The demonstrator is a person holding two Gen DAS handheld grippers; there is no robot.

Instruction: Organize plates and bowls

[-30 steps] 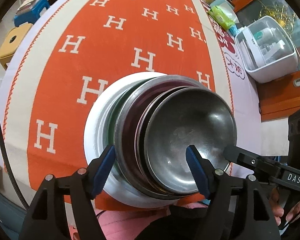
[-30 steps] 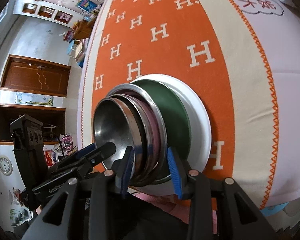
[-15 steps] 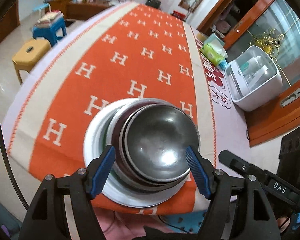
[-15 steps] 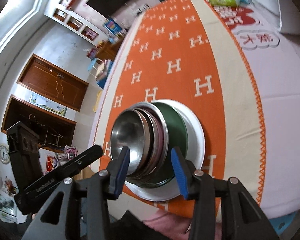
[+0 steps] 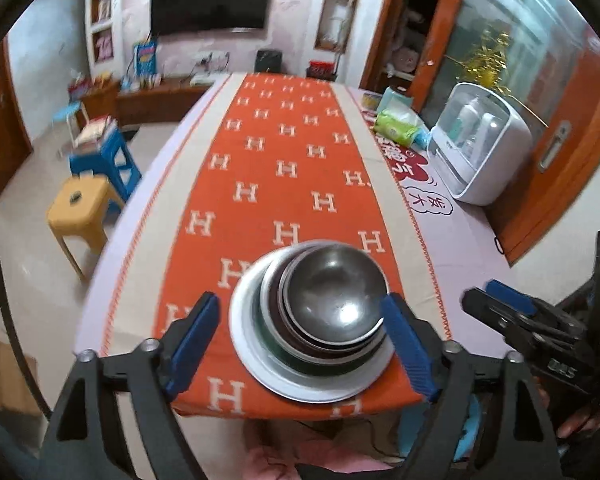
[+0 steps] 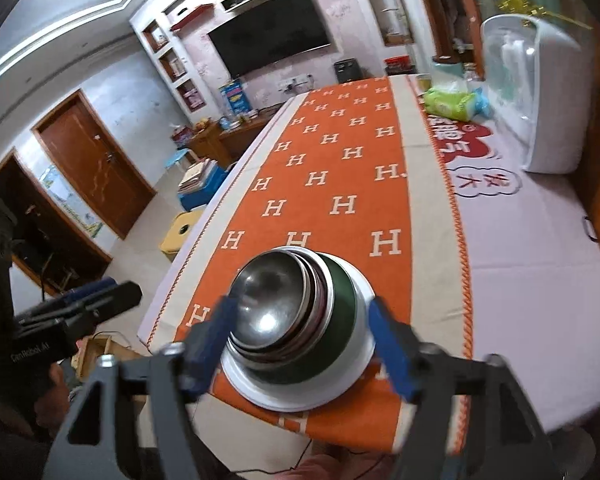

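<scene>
A stack sits at the near end of the orange cloth: a white plate at the bottom, a green bowl on it, darker metal bowls, and a steel bowl on top. My left gripper hangs above and in front of the stack. Its jaws are opening, and its blue pads stand clear on either side with nothing held. My right gripper is also lifted back from the stack, jaws opening, pads off the rims. Each gripper shows in the other's view, the right gripper and the left gripper.
A white lidded plastic box and a green tissue pack stand at the table's right side. A yellow stool and a blue stool are on the floor to the left. The table's front edge lies just under the stack.
Both grippers have risen and drawn back from the stack, so more of the room shows. The right jaws, narrow around the bowl rims before, have spread wide. The left jaws also widened.
</scene>
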